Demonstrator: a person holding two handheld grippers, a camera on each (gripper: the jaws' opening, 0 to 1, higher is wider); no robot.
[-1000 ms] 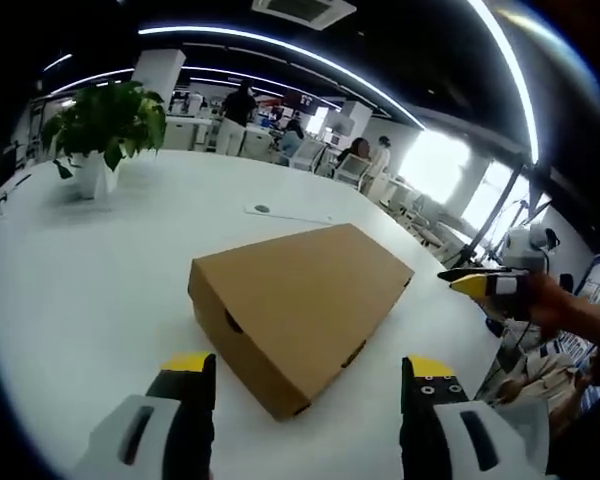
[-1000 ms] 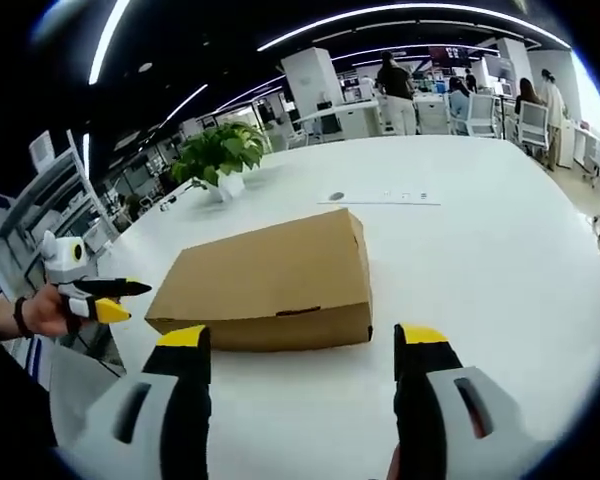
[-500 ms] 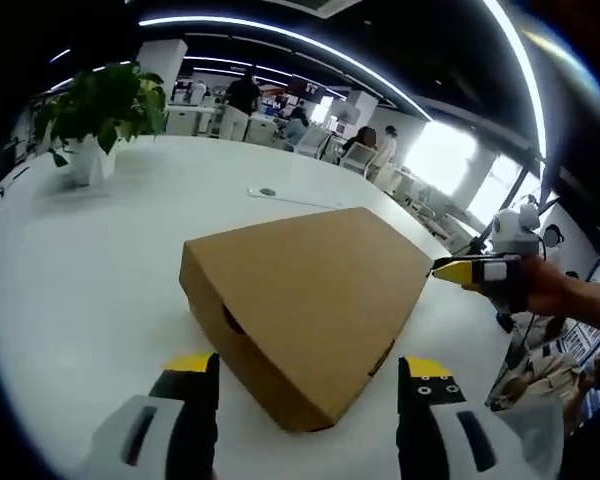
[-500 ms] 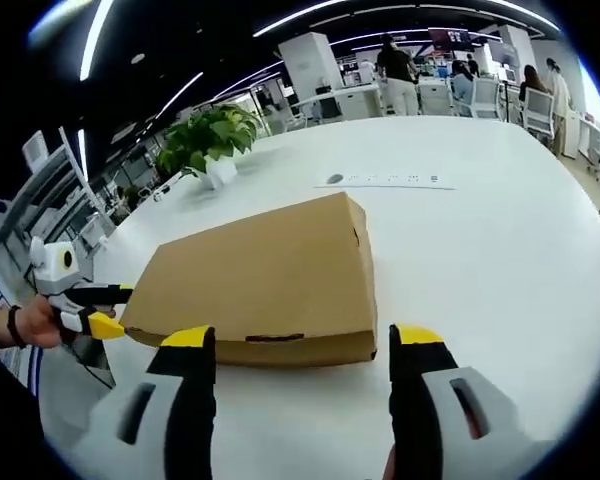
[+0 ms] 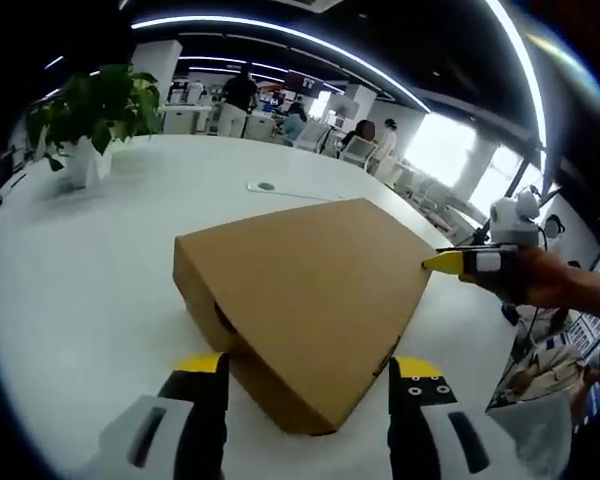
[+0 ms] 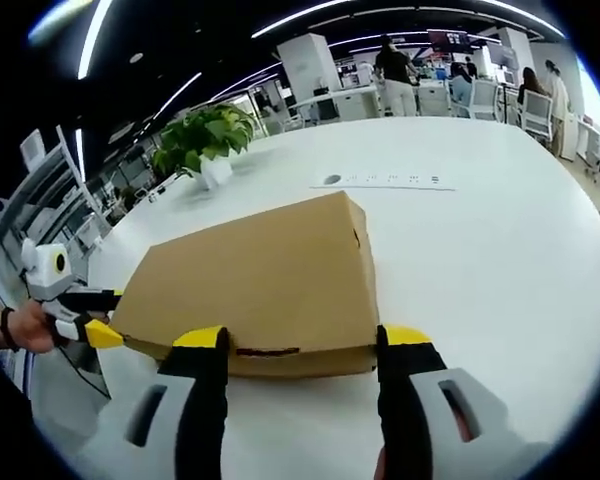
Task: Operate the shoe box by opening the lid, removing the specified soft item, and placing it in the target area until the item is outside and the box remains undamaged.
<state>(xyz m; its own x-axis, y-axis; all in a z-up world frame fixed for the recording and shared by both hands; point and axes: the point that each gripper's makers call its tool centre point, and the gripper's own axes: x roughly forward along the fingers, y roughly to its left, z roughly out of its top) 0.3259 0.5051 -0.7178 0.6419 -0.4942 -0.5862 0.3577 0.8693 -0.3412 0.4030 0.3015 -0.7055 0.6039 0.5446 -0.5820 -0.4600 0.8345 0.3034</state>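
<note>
closed brown cardboard shoe box (image 5: 310, 295) on white tabletop (image 5: 90, 260) | 12 o'clock, just beyond both grippers' spread, empty fingers (image 6: 202, 345)

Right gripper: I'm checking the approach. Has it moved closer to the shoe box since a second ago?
Yes. The right gripper has closed in on the shoe box; its open jaws now straddle the near edge.

Open table (image 5: 80, 270) around shoe box (image 5: 310, 290)

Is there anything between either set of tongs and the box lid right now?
Nothing visible does. The brown cardboard shoe box lies closed on the white table directly ahead of the left tongs and the right tongs, both open, with only bare tabletop before them.
</note>
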